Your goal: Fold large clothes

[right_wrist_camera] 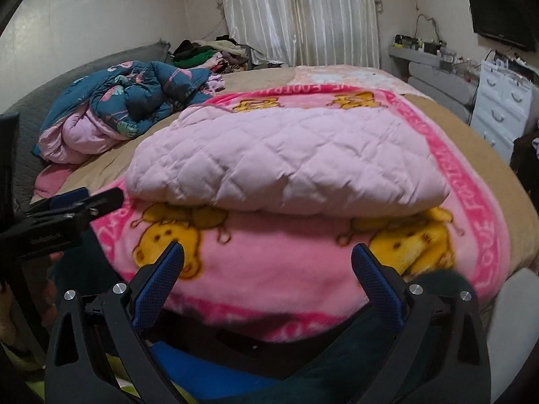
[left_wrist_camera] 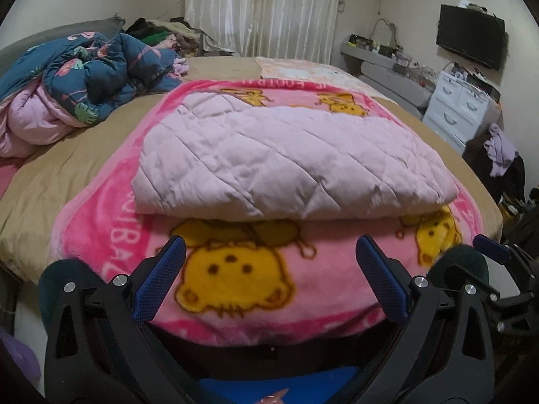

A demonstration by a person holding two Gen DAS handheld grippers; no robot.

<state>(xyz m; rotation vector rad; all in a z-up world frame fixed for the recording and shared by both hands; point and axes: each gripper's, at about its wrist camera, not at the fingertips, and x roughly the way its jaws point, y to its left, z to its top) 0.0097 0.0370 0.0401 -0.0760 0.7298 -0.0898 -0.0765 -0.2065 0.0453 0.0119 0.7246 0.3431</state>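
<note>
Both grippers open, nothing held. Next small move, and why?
Probably bring the left hand-held gripper and right hand-held gripper forward onto the near folded edge of the lilac quilted garment: both hang open, short of it, over the pink blanket.

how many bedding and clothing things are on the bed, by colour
Light pink quilted garment, folded: 1
Bright pink blanket with yellow cartoon figures: 1
Dark blue floral comforter, bunched up: 1
Mixed-colour clothes pile at the far edge: 1
Total: 4
Neither the left hand-held gripper nor the right hand-held gripper holds any.
</note>
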